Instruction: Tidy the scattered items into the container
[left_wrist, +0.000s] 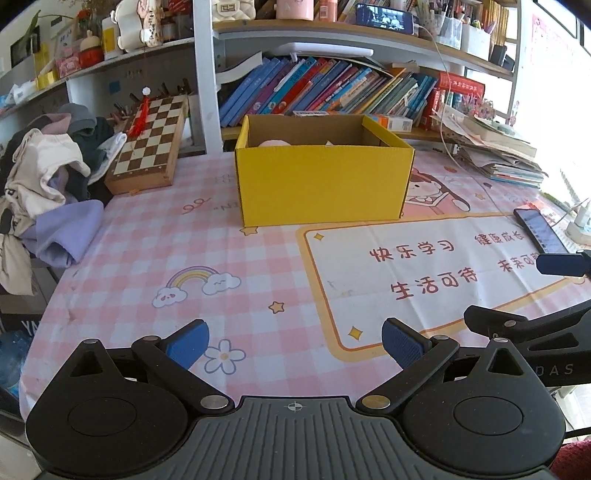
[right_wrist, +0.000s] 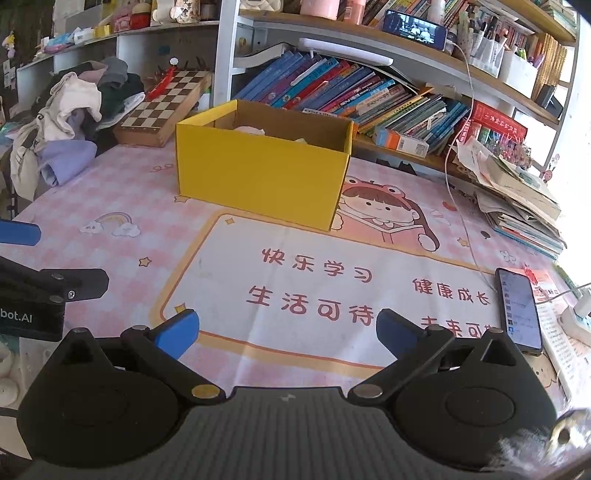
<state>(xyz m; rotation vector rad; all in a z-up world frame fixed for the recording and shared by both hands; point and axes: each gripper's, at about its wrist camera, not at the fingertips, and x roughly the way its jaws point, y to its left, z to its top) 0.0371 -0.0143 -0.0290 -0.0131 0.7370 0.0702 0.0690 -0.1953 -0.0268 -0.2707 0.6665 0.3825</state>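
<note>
A yellow cardboard box (left_wrist: 321, 184) (right_wrist: 258, 173) stands open-topped at the far middle of the table. Pale items (left_wrist: 274, 143) (right_wrist: 251, 130) peek over its rim; most of the inside is hidden. My left gripper (left_wrist: 295, 347) is open low over the pink checked tablecloth, with nothing between its blue fingers (left_wrist: 188, 345). My right gripper (right_wrist: 286, 332) is open as well, empty, over the white panel with red writing. Each gripper shows at the edge of the other's view.
A pile of clothes (left_wrist: 48, 184) (right_wrist: 70, 122) lies at the left, beside a chessboard case (left_wrist: 151, 147) (right_wrist: 166, 107). Books (left_wrist: 325, 88) fill the shelf behind the box. A phone (right_wrist: 519, 308) (left_wrist: 541, 230) on a cable and stacked papers (right_wrist: 524, 199) sit right.
</note>
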